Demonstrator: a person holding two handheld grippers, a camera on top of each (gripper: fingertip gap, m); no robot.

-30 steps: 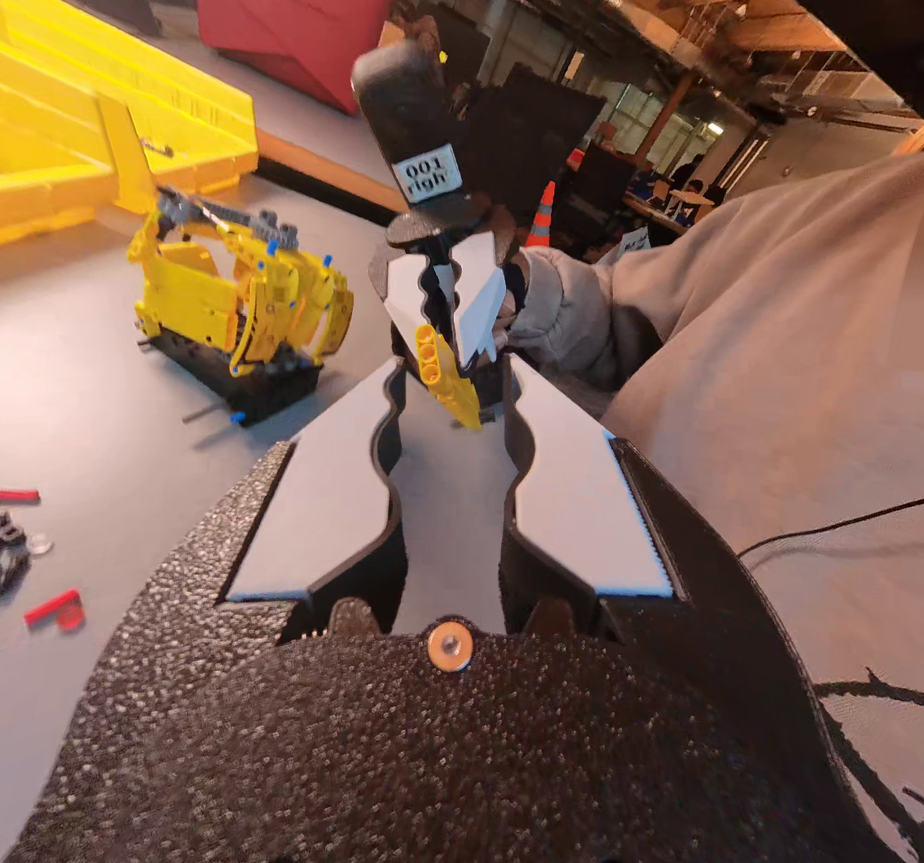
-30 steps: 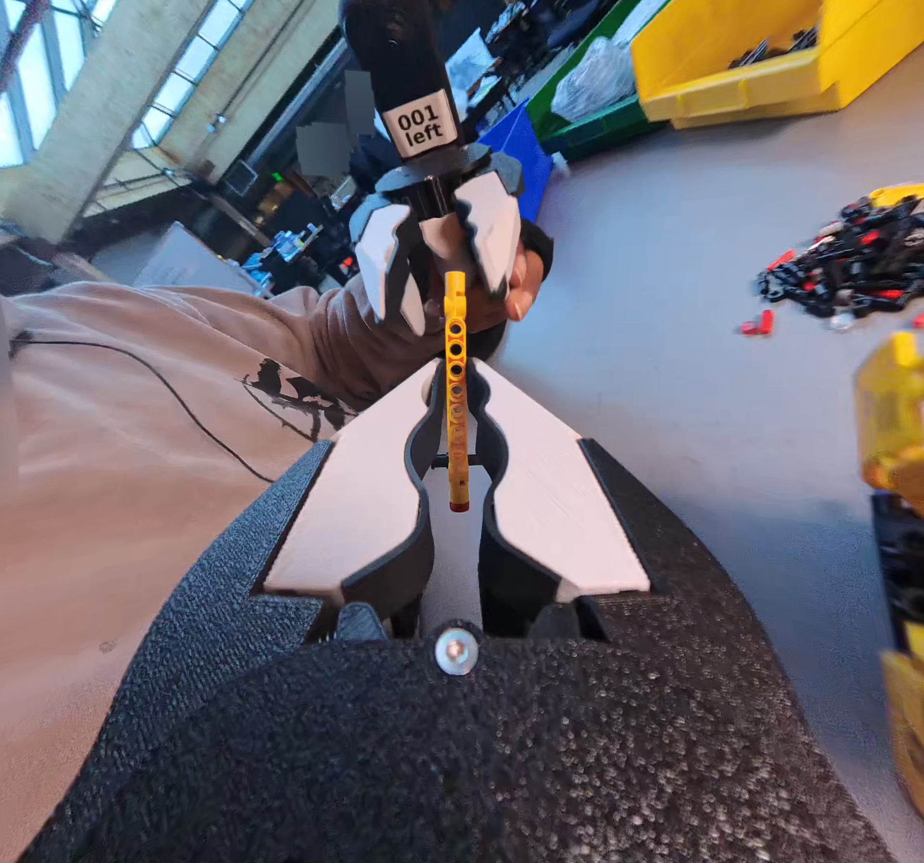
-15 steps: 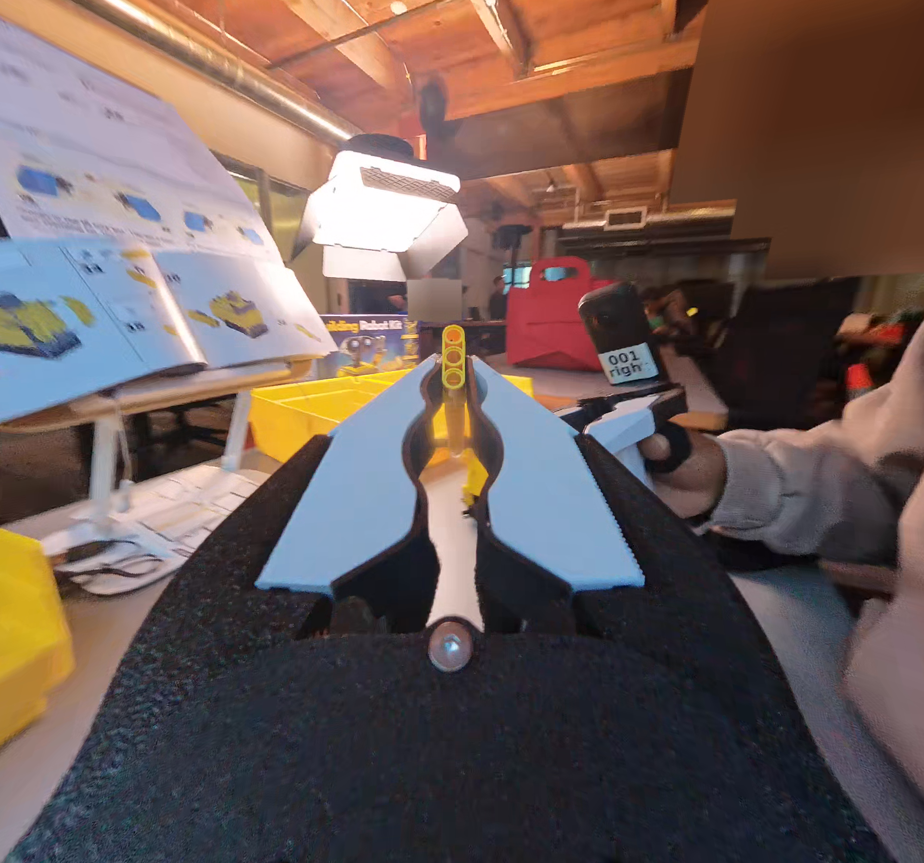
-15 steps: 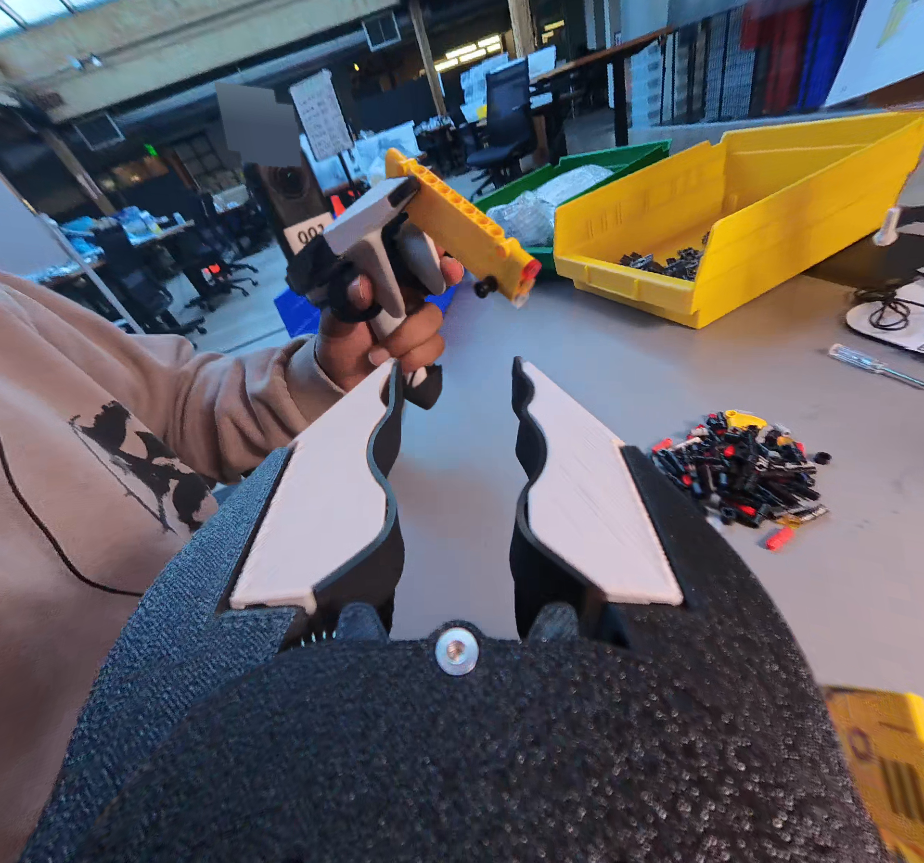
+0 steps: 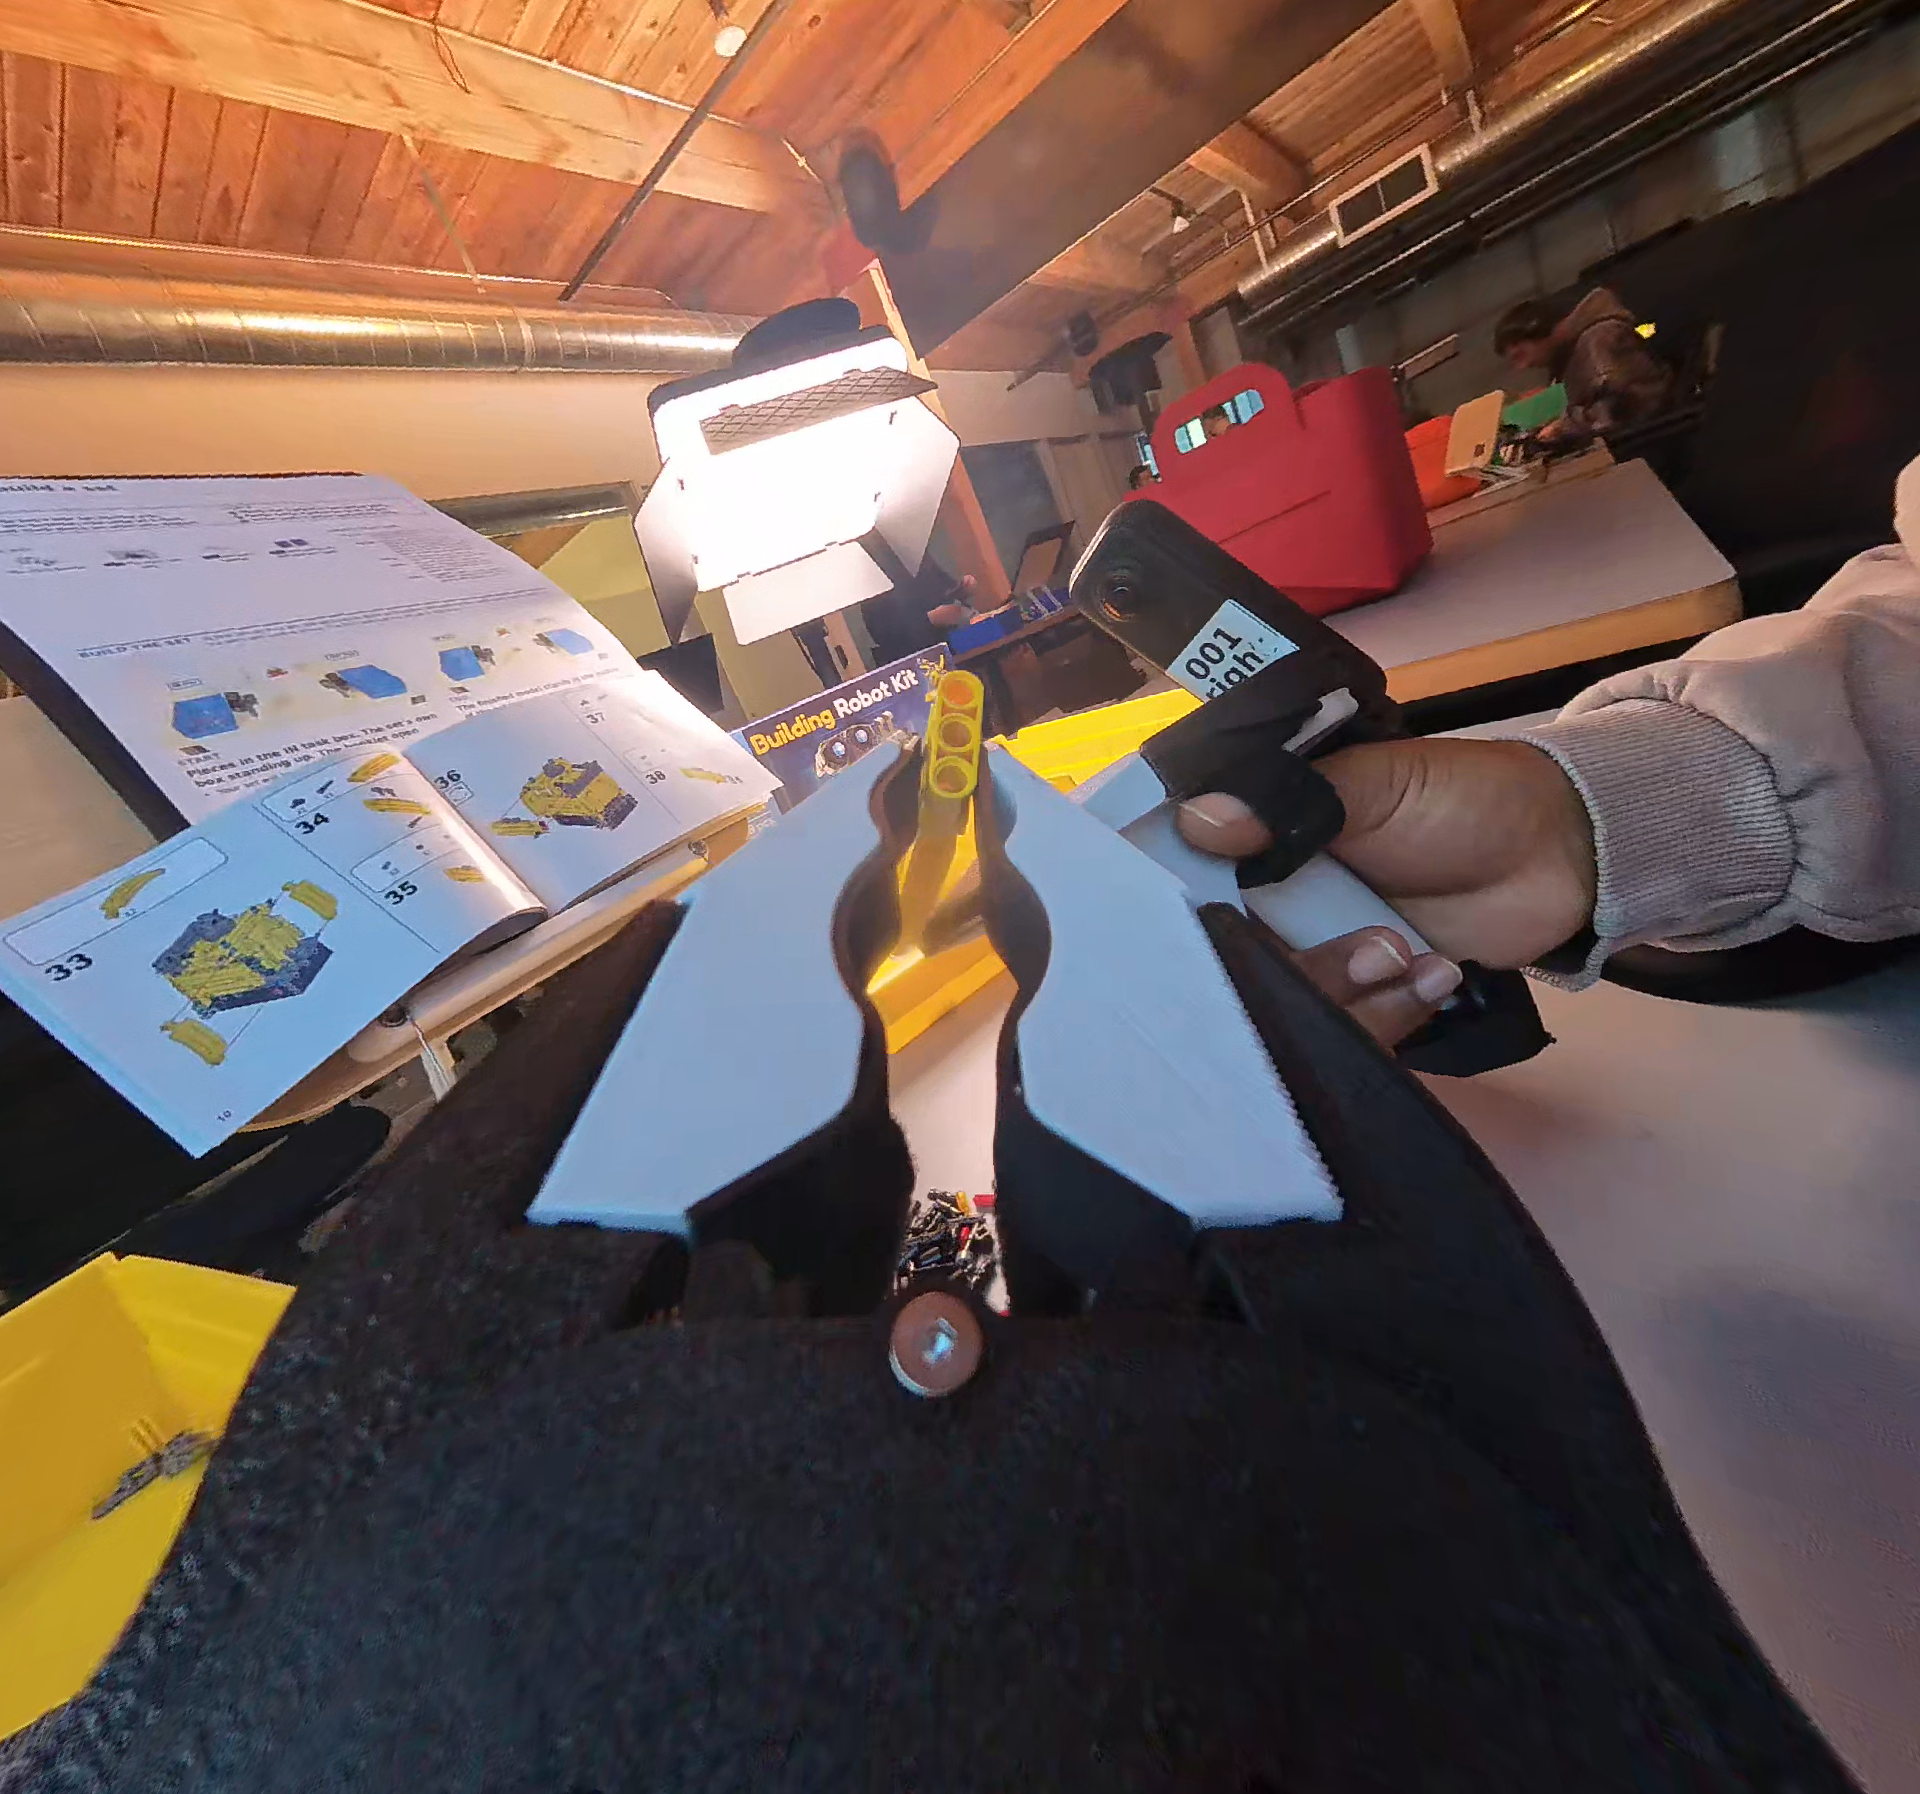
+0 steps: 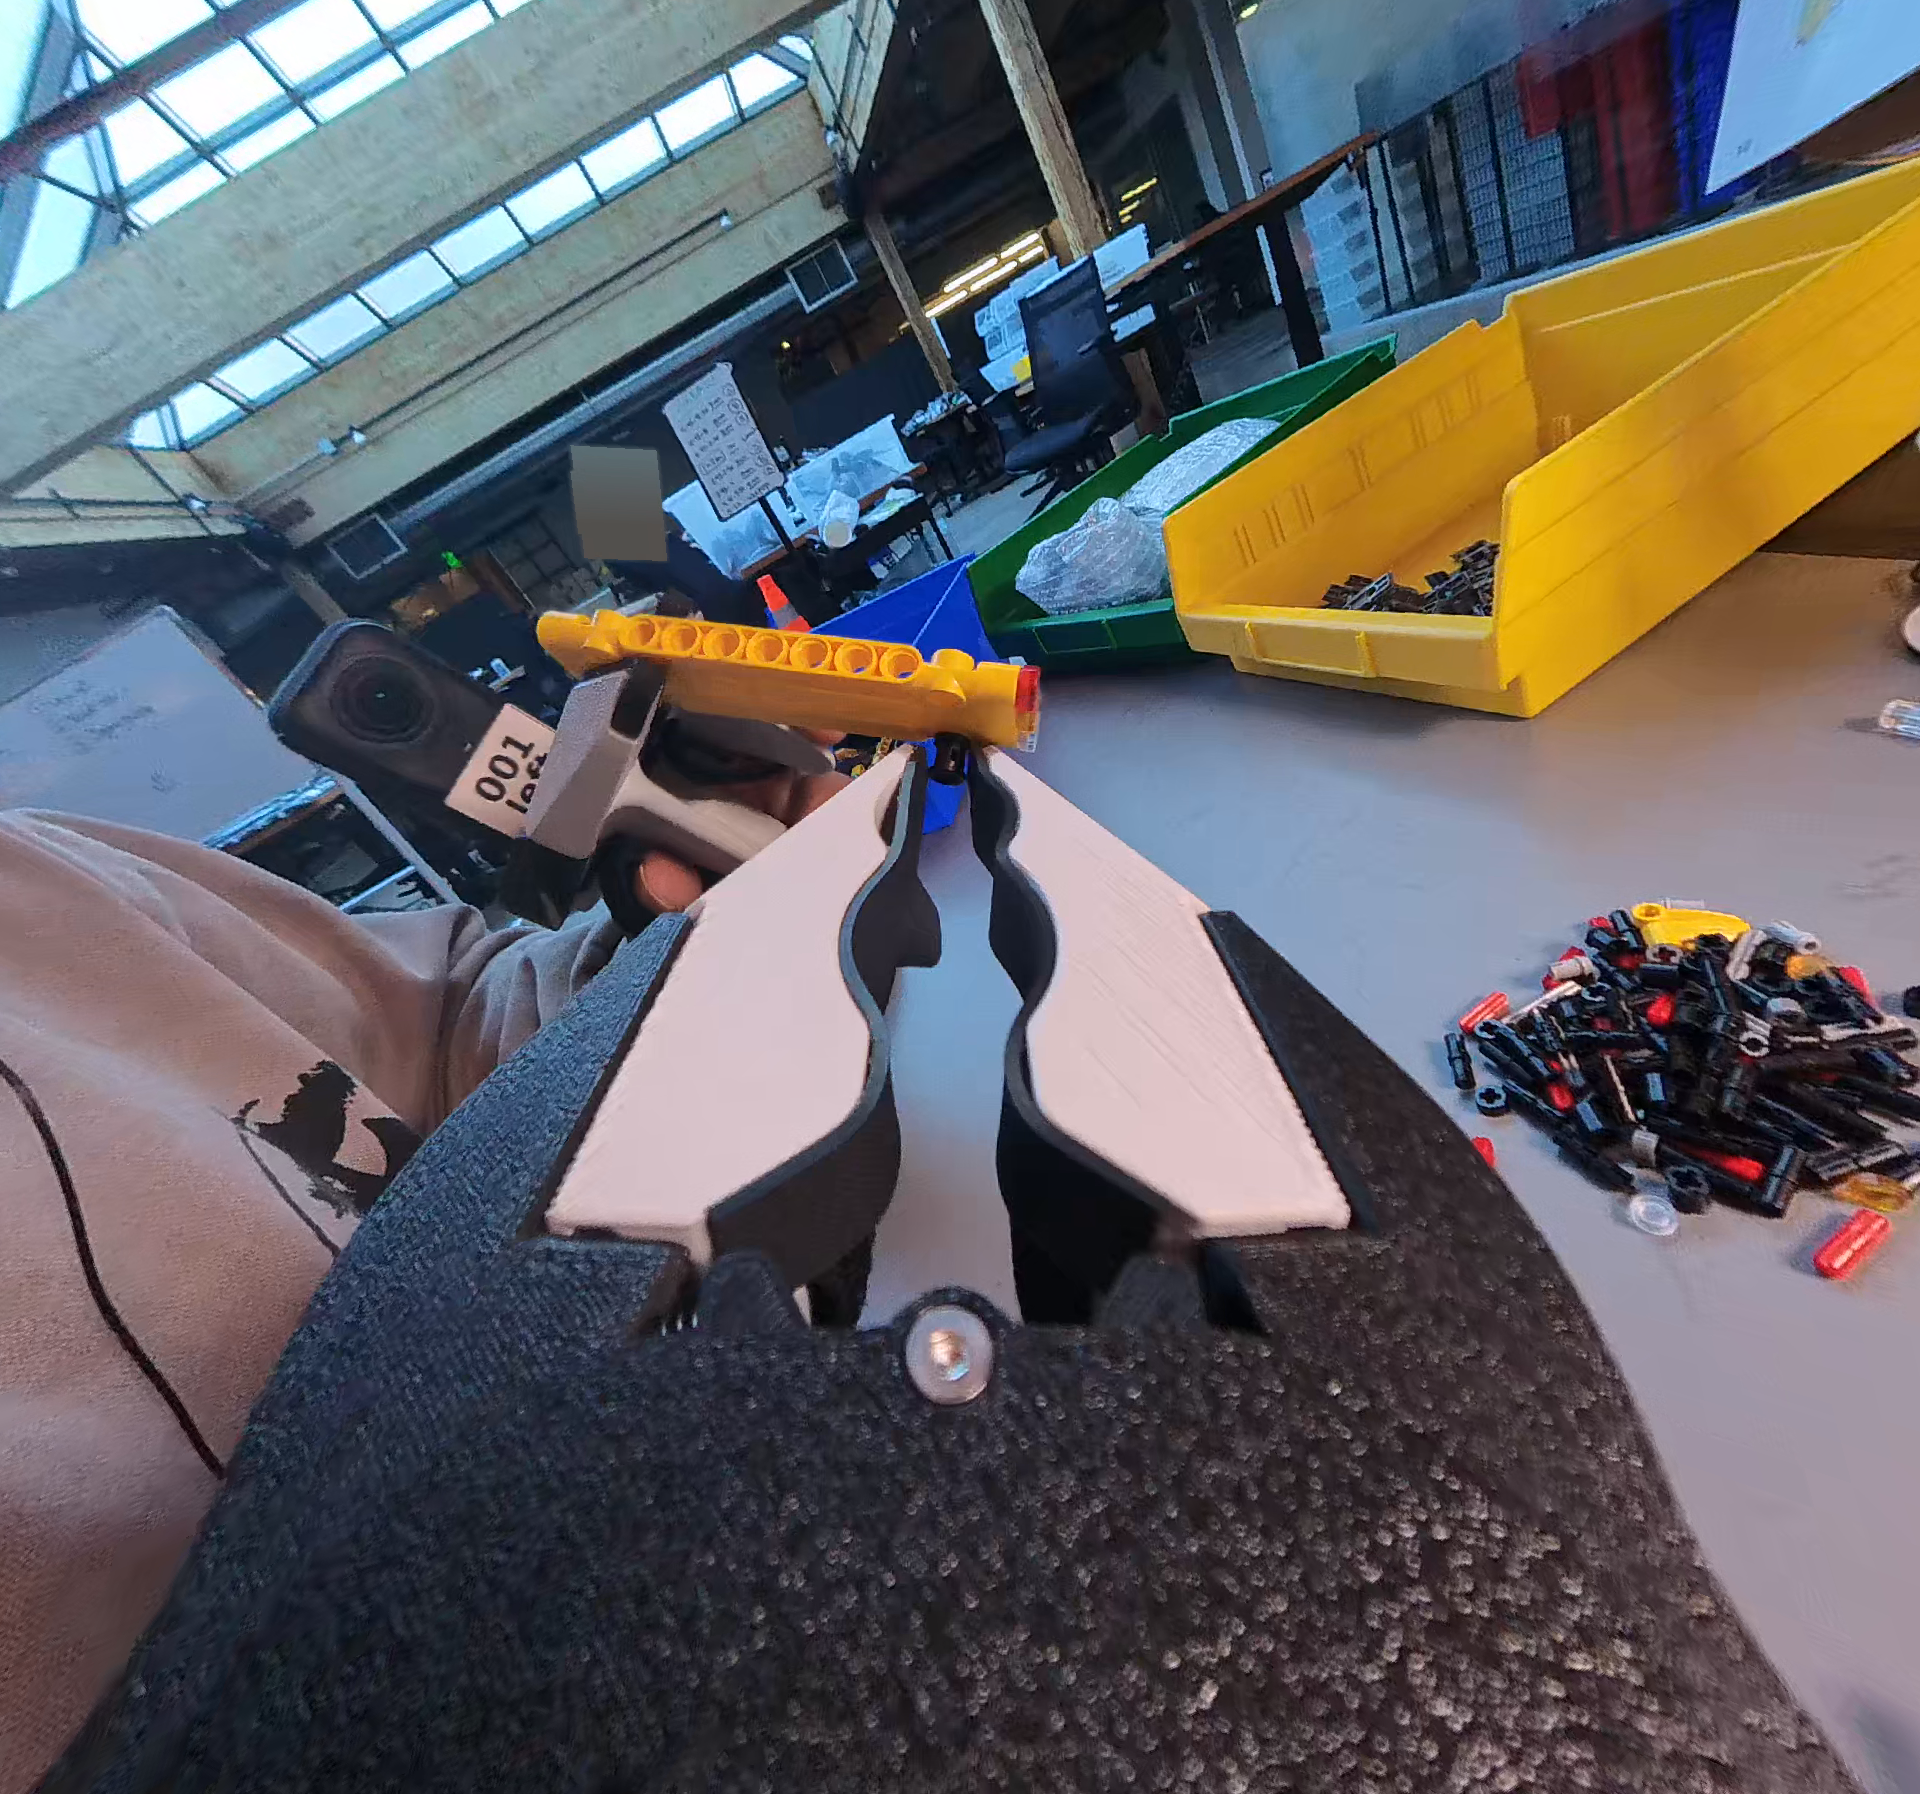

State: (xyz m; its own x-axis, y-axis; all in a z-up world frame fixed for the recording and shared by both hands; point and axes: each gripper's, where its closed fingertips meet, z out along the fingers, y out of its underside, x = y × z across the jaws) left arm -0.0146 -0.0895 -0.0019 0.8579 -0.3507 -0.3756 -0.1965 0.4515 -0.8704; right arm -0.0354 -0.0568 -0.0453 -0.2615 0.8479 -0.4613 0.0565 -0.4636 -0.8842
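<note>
- Yellow beam (image 5: 951, 736) (image 6: 790, 669): one, held clear above the grey table (image 6: 1351, 861); long, flat plastic, pierced by a row of round holes.
- Clamped at one end by the left gripper (image 5: 940, 757), fingers narrowed tight on it; lower length hidden between those fingers in the left wrist view.
- Capped at the far end by one red pin (image 6: 1029, 690).
- Carried one black pin (image 6: 948, 755) on its underside, near the red end.
- Right gripper (image 6: 943, 757) set just below the beam, tips drawn narrow either side of the black pin, seemingly pinching it; pin mostly hidden.
- One loose pile of small parts (image 6: 1704, 1069) lay well apart from the beam: black, red, a few grey and clear; too many to count.
- One yellow bin (image 6: 1558, 539), one green bin (image 6: 1091, 622), one blue bin (image 6: 914, 612) stood behind the beam; blue one largely hidden.
- One open booklet (image 5: 312, 809) propped beside the beam, cut off at the edge.
</note>
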